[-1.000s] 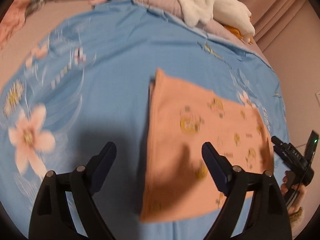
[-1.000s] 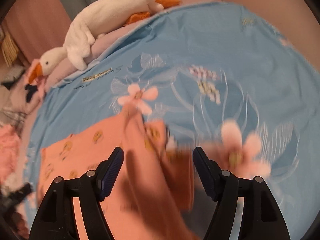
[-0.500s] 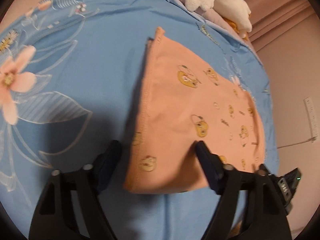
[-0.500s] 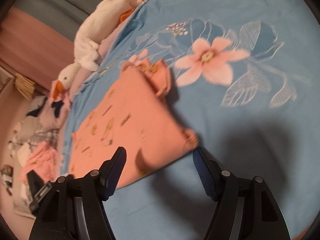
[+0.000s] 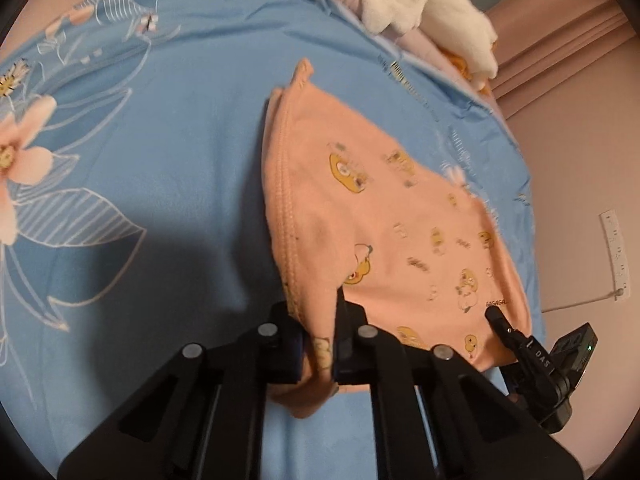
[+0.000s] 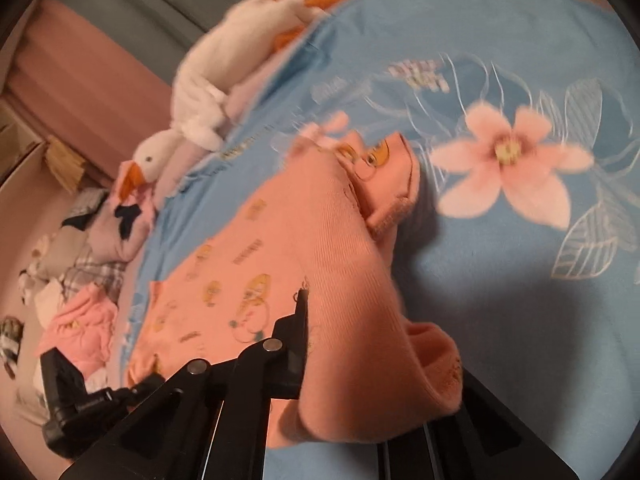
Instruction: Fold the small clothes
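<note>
Lying flat on a blue bedsheet printed with pink flowers, the orange garment with small yellow cartoon figures sits folded near the sheet's near edge. The left gripper has its jaws pinched tight on the garment's near corner, and the hemmed edge runs up and away from the pinch. In the same view the right gripper shows as a black tip resting on the garment's other near corner, at the lower right.

From the right wrist camera, the right gripper is clamped on a thick bunch of the orange cloth, which bulges over and hides one of its fingers; the other finger presses against the fabric. The cloth rises from the sheet at this corner, while the rest stays spread on the bedsheet. A folded-back flap with a ribbed cuff lies at the far end of the garment, beside a large pink flower print.

A white plush goose with an orange beak lies along the far edge of the bed. A heap of other clothes, among them a pink piece and a plaid one, sits beyond the sheet's edge at the left of that view.
</note>
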### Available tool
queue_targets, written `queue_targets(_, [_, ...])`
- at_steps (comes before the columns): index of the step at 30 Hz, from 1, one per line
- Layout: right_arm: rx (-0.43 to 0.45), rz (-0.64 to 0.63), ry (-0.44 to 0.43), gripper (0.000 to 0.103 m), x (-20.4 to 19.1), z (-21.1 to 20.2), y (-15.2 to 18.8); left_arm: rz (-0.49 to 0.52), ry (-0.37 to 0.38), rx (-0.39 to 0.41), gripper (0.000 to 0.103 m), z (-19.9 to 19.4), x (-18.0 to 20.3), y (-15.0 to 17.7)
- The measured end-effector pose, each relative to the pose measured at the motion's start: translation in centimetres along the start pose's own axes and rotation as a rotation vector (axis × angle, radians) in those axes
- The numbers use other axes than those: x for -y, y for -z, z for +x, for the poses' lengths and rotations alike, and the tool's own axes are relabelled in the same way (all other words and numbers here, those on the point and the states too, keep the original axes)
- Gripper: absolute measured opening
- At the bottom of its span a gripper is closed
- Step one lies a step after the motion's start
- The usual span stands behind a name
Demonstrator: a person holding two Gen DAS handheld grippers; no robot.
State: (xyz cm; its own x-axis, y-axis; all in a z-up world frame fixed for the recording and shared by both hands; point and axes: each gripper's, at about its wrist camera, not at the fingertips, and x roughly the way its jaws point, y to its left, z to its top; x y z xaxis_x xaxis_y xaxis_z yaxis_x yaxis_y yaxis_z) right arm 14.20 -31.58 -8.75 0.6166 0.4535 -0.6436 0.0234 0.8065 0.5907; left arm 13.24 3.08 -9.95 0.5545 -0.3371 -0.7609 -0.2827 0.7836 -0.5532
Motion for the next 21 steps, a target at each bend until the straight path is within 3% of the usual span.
queue_targets(5, [0.042,-0.043,-0.031,0.009,-1.6,-3.2,0.1,0.009,0.041,0.001,0.008,-2.4,0.7,0.6])
queue_targets(13, [0.003,-0.041,-0.008,0.009,-1.0,-6.2,2.1,0.096,0.005,-0.028,0.008,-5.0,1.7,4.9])
queue_targets(21, [-0.052,-0.001,0.075,0.009,1.1,-5.4,4.2,0.158,-0.11,-0.061,0.01,-3.1,1.3,8.0])
